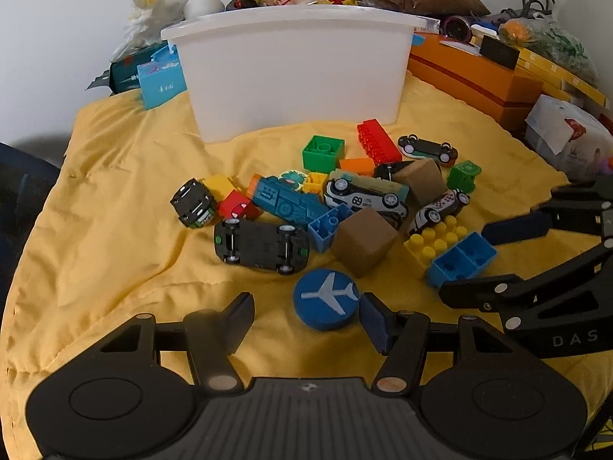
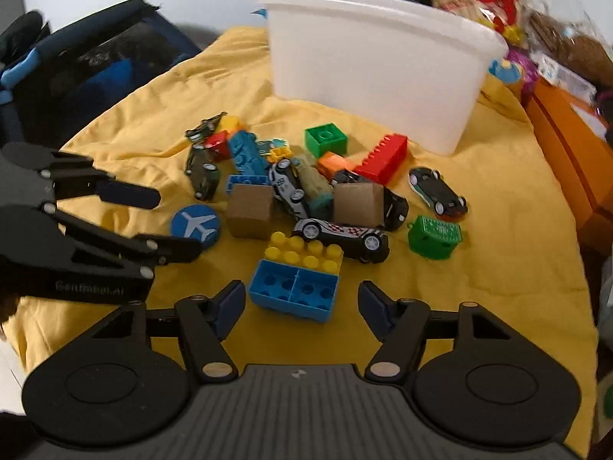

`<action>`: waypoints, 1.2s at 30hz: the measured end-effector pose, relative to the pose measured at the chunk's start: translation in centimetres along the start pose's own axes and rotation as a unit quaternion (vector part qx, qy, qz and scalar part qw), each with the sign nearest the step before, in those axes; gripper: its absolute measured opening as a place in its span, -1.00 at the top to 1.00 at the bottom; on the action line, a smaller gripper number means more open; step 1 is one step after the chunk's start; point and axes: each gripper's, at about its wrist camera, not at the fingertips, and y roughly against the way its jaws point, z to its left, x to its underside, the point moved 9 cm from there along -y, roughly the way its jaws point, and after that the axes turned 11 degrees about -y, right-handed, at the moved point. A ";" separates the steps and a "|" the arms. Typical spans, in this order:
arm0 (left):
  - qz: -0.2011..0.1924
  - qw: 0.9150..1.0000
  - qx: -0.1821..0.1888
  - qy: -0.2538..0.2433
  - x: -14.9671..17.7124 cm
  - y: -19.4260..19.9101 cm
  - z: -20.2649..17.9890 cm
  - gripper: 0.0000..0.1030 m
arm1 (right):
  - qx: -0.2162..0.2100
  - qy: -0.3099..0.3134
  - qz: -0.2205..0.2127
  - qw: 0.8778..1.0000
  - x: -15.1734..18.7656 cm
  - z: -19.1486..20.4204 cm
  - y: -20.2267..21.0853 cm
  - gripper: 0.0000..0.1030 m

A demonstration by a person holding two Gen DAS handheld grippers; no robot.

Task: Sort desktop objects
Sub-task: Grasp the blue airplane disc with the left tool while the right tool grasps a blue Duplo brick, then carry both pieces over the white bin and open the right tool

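Note:
A pile of toy cars and building bricks lies on a yellow cloth (image 1: 115,199) in front of a white plastic bin (image 1: 295,73). My left gripper (image 1: 306,316) is open; a blue round disc with a white plane (image 1: 326,298) lies between its fingers, close to the right finger. My right gripper (image 2: 302,301) is open around a blue brick (image 2: 293,294) with a yellow brick (image 2: 304,255) behind it. Each gripper shows in the other's view: the right one (image 1: 482,260), the left one (image 2: 176,222).
Black toy car (image 1: 262,246), brown cubes (image 1: 364,241), green brick (image 1: 323,153), red brick (image 1: 377,142) and more cars sit mid-pile. Orange boxes (image 1: 475,73) and bags crowd the right and back. A dark bag (image 2: 88,65) lies at the left.

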 end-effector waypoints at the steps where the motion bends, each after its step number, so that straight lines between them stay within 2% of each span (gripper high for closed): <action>1: 0.002 1.000 0.001 -0.001 0.1 -0.2 -0.3 -0.24 | 0.002 -0.006 0.001 1.000 0.4 -0.1 -0.1 -0.27; 3: 0.002 1.000 0.009 -0.007 0.0 -0.5 -0.6 -0.03 | -0.003 -0.022 0.007 1.000 0.7 -0.5 -0.5 -0.07; 4: -0.002 1.000 0.015 -0.015 -0.2 -0.6 -0.9 0.03 | -0.009 -0.028 0.008 1.000 0.7 -0.6 -0.5 -0.07; 5: -0.004 1.000 0.018 -0.020 -0.3 -0.6 -1.1 0.18 | -0.015 -0.033 0.004 0.999 0.7 -0.7 -0.4 -0.07; 12: -0.011 0.999 0.026 -0.017 -0.5 0.1 -1.3 0.19 | -0.022 -0.055 -0.009 0.998 0.3 -2.4 1.4 -0.07; 16: -0.035 0.999 0.031 0.023 -1.6 2.9 -0.2 0.18 | -0.028 -0.083 -0.020 0.996 0.0 -3.9 2.8 -0.07; 20: -0.063 0.996 0.029 0.053 -3.8 5.5 1.2 0.18 | -0.038 -0.102 -0.046 0.993 -1.7 -4.6 4.4 -0.07; 25: -0.091 0.993 0.017 0.068 -8.8 7.3 3.3 0.18 | -0.052 -0.121 -0.086 0.988 -5.6 -5.5 6.3 -0.07; 31: -0.118 0.991 0.002 0.066 -16.0 8.1 6.6 0.18 | -0.051 -0.106 -0.135 0.984 -12.9 -6.6 7.6 -0.07; 36: -0.106 0.992 -0.008 0.063 -20.6 6.8 9.0 0.18 | -0.054 -0.104 -0.156 0.981 -18.9 -8.4 7.7 -0.07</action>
